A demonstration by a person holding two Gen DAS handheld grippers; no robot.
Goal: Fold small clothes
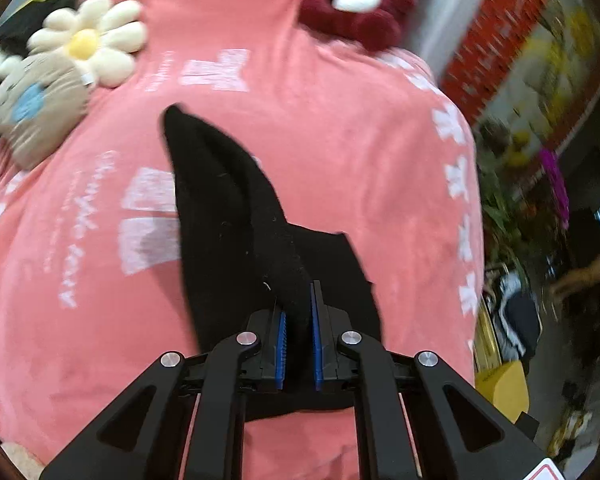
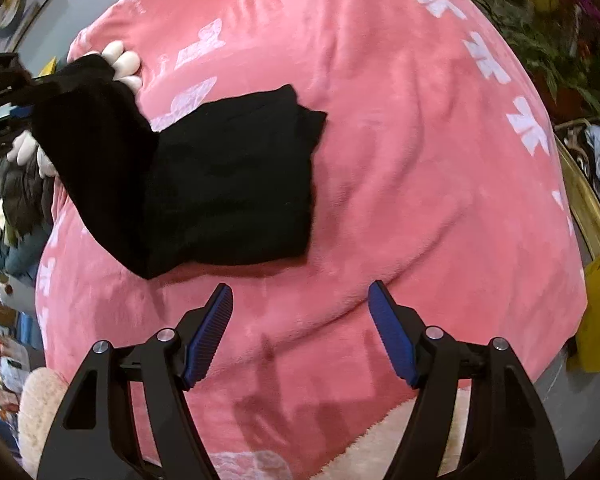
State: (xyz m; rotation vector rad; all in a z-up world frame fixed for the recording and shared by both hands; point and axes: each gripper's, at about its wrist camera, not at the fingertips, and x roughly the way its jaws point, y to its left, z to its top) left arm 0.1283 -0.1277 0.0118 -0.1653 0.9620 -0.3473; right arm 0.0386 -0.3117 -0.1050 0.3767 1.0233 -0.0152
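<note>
left gripper (image 1: 298, 316) was clamped on a raised edge of the small black knit garment (image 2: 228, 184), rest lying on the pink plush blanket (image 2: 400, 160); right gripper (image 2: 300, 320) hung open, empty, w/ nothing pinning the cloth. risk: lifted flap drags the whole piece, spoiling the fold.

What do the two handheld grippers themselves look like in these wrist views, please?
Both look alike. The left gripper and the right gripper are matte black, with angular linkage arms that have triangular cut-outs and round silver pivot pins at the joints. The jaws carry blue ribbed pads. No cables or sleeves show. A white label with a red border sits at the lower right corner of the left view.
</note>
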